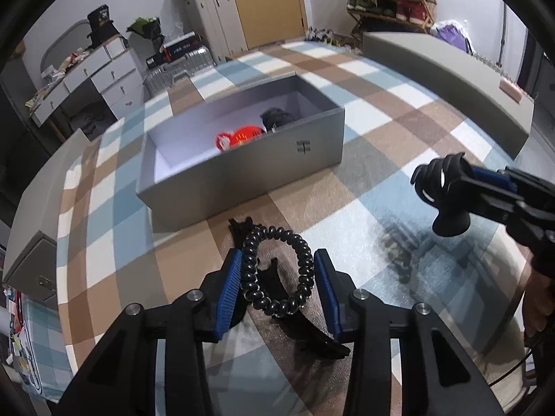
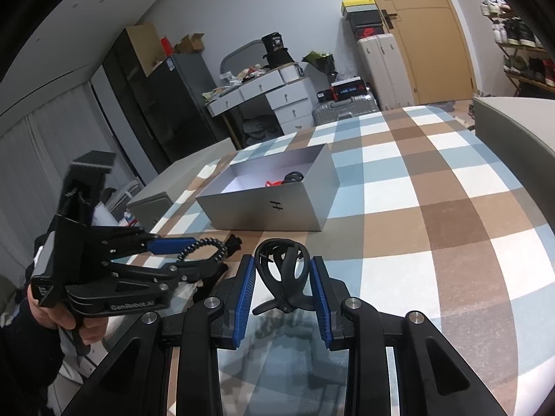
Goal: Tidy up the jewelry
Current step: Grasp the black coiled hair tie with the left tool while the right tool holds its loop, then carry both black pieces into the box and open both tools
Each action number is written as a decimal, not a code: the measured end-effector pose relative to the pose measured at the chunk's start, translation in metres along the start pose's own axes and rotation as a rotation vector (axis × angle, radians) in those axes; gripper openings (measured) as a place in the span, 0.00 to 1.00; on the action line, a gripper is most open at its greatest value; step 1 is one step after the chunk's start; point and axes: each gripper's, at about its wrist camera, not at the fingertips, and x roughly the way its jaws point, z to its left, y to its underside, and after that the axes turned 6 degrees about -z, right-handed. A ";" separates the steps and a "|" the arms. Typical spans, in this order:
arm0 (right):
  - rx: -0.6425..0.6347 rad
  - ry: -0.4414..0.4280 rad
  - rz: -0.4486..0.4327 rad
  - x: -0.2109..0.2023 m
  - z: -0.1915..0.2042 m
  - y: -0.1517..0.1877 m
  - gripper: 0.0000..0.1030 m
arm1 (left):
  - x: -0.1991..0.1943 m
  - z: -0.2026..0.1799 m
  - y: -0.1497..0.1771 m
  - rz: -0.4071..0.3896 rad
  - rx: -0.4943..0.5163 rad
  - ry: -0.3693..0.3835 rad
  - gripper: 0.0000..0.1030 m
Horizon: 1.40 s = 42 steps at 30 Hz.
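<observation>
The left claw is seen closed in on a black beaded bracelet: its blue pads press the ring of beads from either side, and the loop is slightly squeezed between them. The bracelet lies directly ahead of this claw, over a black hair clip whose long axis runs away from the claw toward the box. Whether the bracelet is lifted clear of the checked cloth cannot be told.

The right claw is pinched on a black claw-style hair clip, which is held above the worktop, its long axis roughly upright between the pads.

Beyond both claws, straight ahead and a little to the left claw's far side, an open grey box is set with its long axis across the view. Red pieces and a dark item are already lying inside. The left claw is judged the nearer to the box, so the coming move turns on carrying forward over the near wall.

On the near wall a small mark like an "H" can be read. "GenRobot.AI" is printed on the left claw's body in the right wrist view. Other labels are too small to be read.
</observation>
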 end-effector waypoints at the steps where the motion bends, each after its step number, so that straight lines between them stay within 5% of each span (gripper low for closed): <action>1: 0.004 -0.004 -0.003 -0.001 0.000 -0.001 0.30 | -0.004 0.002 -0.002 -0.015 -0.009 0.000 0.35; 22: -0.075 -0.099 -0.038 0.053 0.024 -0.089 0.30 | -0.020 0.071 -0.045 -0.278 -0.308 0.036 0.35; 42: -0.118 -0.132 0.075 0.151 0.036 -0.114 0.30 | 0.028 0.103 -0.055 -0.246 -0.373 0.122 0.35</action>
